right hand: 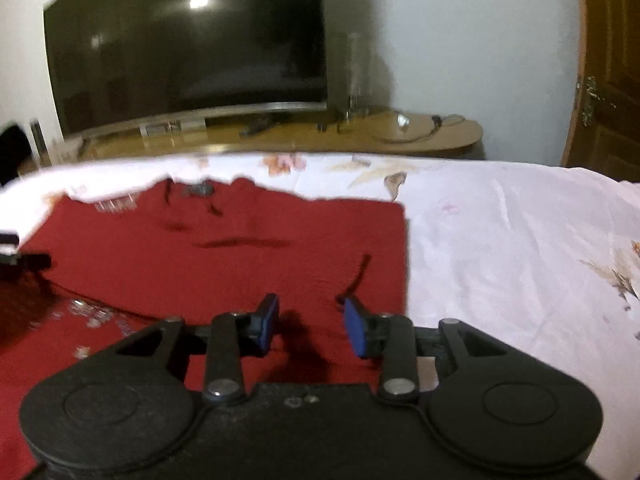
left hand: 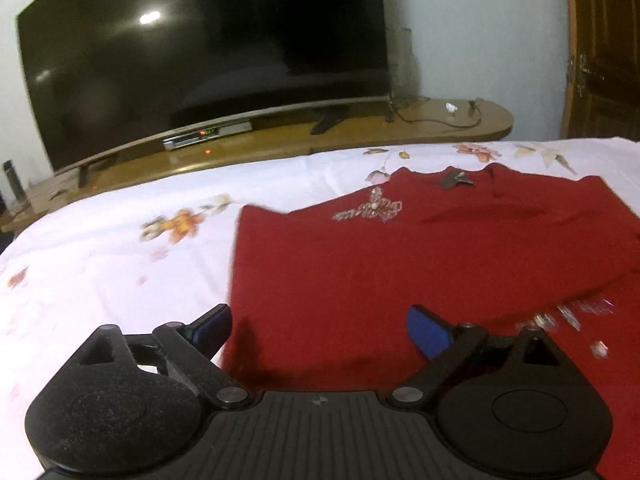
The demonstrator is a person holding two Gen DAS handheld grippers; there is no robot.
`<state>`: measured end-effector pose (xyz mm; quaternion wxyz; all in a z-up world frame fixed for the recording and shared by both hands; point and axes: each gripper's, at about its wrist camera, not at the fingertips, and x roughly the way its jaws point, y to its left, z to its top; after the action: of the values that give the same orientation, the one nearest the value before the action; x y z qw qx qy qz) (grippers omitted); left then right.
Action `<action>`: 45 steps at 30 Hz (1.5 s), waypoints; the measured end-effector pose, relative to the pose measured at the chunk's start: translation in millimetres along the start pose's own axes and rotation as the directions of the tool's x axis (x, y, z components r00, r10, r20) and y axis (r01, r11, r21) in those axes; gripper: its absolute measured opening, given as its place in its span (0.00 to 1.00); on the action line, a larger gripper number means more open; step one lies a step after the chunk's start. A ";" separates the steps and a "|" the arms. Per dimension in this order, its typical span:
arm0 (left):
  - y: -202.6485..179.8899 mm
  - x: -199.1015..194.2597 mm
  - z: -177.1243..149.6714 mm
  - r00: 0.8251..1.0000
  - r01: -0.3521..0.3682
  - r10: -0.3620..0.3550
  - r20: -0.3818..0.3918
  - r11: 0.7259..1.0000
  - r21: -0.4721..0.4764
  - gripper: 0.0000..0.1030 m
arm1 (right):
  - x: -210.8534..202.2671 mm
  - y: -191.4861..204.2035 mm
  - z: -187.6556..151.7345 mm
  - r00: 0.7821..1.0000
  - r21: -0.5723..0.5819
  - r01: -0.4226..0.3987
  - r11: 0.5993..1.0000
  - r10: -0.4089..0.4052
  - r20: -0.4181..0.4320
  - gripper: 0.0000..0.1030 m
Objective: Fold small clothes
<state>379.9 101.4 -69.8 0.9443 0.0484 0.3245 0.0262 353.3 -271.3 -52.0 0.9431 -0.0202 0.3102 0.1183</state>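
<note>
A red garment (left hand: 420, 256) lies flat on a white floral bedsheet (left hand: 100, 280), folded so that a doubled upper layer ends in a straight edge running toward 4 o'clock in the left wrist view. Its left side edge drops from 11 o'clock down toward 7 o'clock, with bare sheet all the way out to 9 o'clock. In the right wrist view the garment's right edge falls almost vertically at centre, and open sheet spreads from 1 to 4 o'clock.

The left gripper (left hand: 318, 330) hovers over the garment's near left corner, jaws spread wide with only cloth below and nothing pinched. The right gripper (right hand: 310, 326) hangs above the near right corner, its blue pads (right hand: 356, 332) parted and free of the fabric; a dark thread (right hand: 356, 276) curls up just beyond them.

Beyond the bed's far edge, at 12 o'clock, stand a wooden TV unit (left hand: 460, 126) and a dark television (left hand: 200, 56). A wooden door (right hand: 612, 80) is cut off at 2 o'clock.

Motion blur smears the embroidery (left hand: 372, 210) and the sequins (left hand: 568, 316) at the hem. A neck label (left hand: 456, 180) is too blurred to read. The set-top box (left hand: 206, 136) display cannot be read.
</note>
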 end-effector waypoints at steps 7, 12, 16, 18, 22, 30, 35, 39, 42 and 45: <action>21.1 -70.2 -73.8 0.991 -0.080 0.071 -0.112 0.993 -0.086 0.91 | -50.0 -49.5 -39.9 0.996 0.175 -0.040 0.984 0.053 -0.069 0.37; 25.3 -117.8 -116.0 0.991 -0.067 0.046 -0.129 0.984 -0.163 0.91 | -95.4 -56.0 -79.0 0.988 0.262 -0.048 0.964 0.085 -0.130 0.37; 33.4 -141.3 -136.6 0.992 0.019 -0.044 -0.120 0.978 -0.208 0.91 | -134.1 -49.6 -109.1 0.977 0.365 -0.073 0.928 0.140 -0.161 0.40; 37.8 -154.0 -147.8 0.988 0.081 -0.109 -0.107 0.969 -0.232 0.91 | -149.2 -46.6 -121.5 0.971 0.426 -0.087 0.900 0.173 -0.167 0.40; 39.6 -179.6 -165.5 0.974 0.167 -0.197 -0.116 0.959 -0.227 0.91 | -181.7 -37.4 -149.4 0.953 0.537 -0.126 0.834 0.253 -0.169 0.40; 52.6 -213.4 -196.0 0.914 0.334 -0.397 -0.088 0.856 -0.394 0.78 | -215.9 -24.0 -193.5 0.924 0.717 -0.183 0.673 0.367 -0.108 0.41; 82.3 -193.8 -206.7 0.852 0.413 -0.523 0.011 0.660 -0.627 0.77 | -201.1 -28.4 -211.9 0.885 0.842 -0.255 0.475 0.465 0.005 0.40; 81.7 -182.5 -212.1 0.833 0.429 -0.553 0.022 0.619 -0.658 0.52 | -190.5 -24.0 -206.8 0.870 0.843 -0.285 0.457 0.492 0.028 0.39; 80.5 -178.7 -214.8 0.834 0.413 -0.551 0.009 0.613 -0.673 0.26 | -181.9 -20.2 -201.3 0.860 0.824 -0.302 0.478 0.511 0.019 0.32; 75.4 -172.5 -219.2 0.849 0.392 -0.529 -0.012 0.644 -0.657 0.04 | -174.2 -16.9 -196.8 0.864 0.806 -0.294 0.513 0.504 -0.006 0.10</action>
<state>107.7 178.6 -128.4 0.8407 -0.3590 0.3919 -0.1038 107.3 -346.3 -108.6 0.7565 0.4509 0.4371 0.1825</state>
